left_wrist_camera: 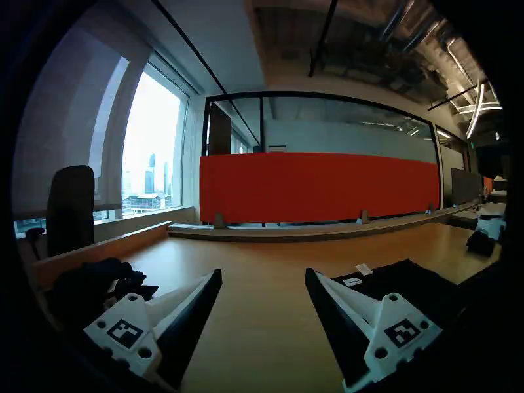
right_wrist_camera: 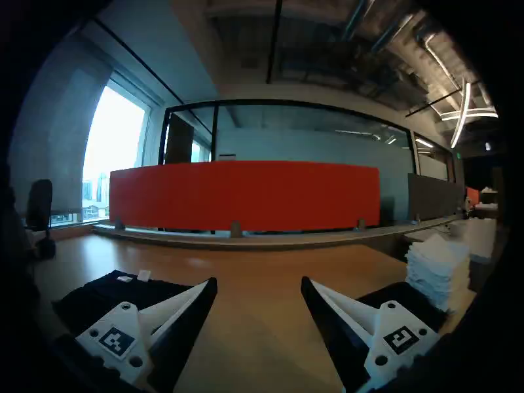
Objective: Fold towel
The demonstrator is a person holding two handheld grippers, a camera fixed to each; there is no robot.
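Note:
A dark towel (left_wrist_camera: 419, 281) with small white tags lies flat on the wooden table (left_wrist_camera: 262, 262), to the right of my left gripper (left_wrist_camera: 263, 274). The left gripper hangs open over bare wood, nothing between its fingers. In the right gripper view the same dark towel (right_wrist_camera: 124, 288) lies to the left, partly behind the left finger (right_wrist_camera: 164, 321). My right gripper (right_wrist_camera: 259, 281) is open too, over bare table (right_wrist_camera: 262, 262), with another dark cloth (right_wrist_camera: 399, 298) behind its right finger.
A crumpled dark cloth (left_wrist_camera: 98, 278) lies at the table's left edge, near a black chair (left_wrist_camera: 69, 206). A stack of folded white towels (right_wrist_camera: 439, 268) stands at the right. A red divider panel (right_wrist_camera: 245, 196) runs along the table's far side.

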